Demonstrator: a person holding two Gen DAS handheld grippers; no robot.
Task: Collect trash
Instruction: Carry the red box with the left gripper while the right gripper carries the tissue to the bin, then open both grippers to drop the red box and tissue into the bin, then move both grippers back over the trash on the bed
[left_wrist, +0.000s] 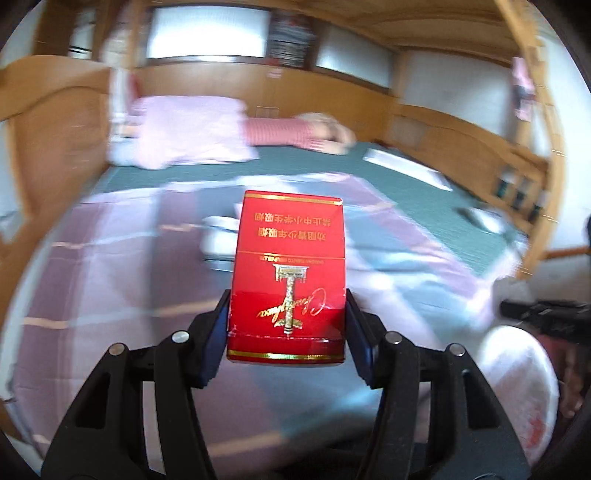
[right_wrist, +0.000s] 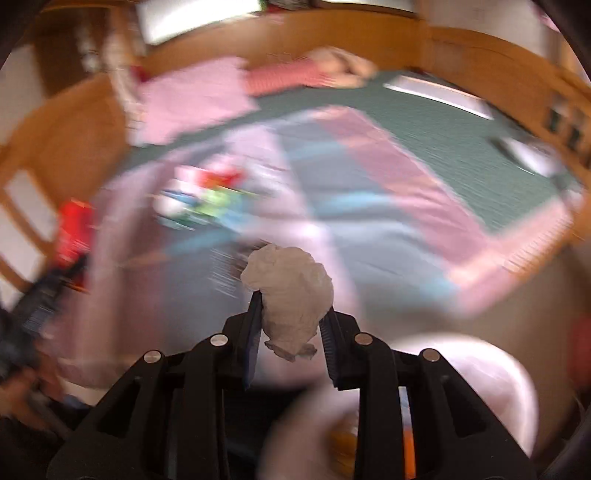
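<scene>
My left gripper (left_wrist: 287, 302) is shut on a red cigarette pack (left_wrist: 289, 273) with gold print, held upright above the bed. My right gripper (right_wrist: 291, 301) is shut on a crumpled white tissue (right_wrist: 291, 291), also held above the bed. In the right wrist view the left gripper with the red pack (right_wrist: 74, 229) shows blurred at the far left. A colourful wrapper (right_wrist: 207, 199) lies blurred on the bedspread. A white bin bag (left_wrist: 517, 384) sits low at the right; it also shows in the right wrist view (right_wrist: 491, 376).
A striped pink and blue bedspread (left_wrist: 110, 277) covers a green mattress (left_wrist: 406, 188). Pink bedding (left_wrist: 188, 133) lies at the head. Wooden bed frame and shelves (left_wrist: 480, 147) run along the right. Both views are motion-blurred.
</scene>
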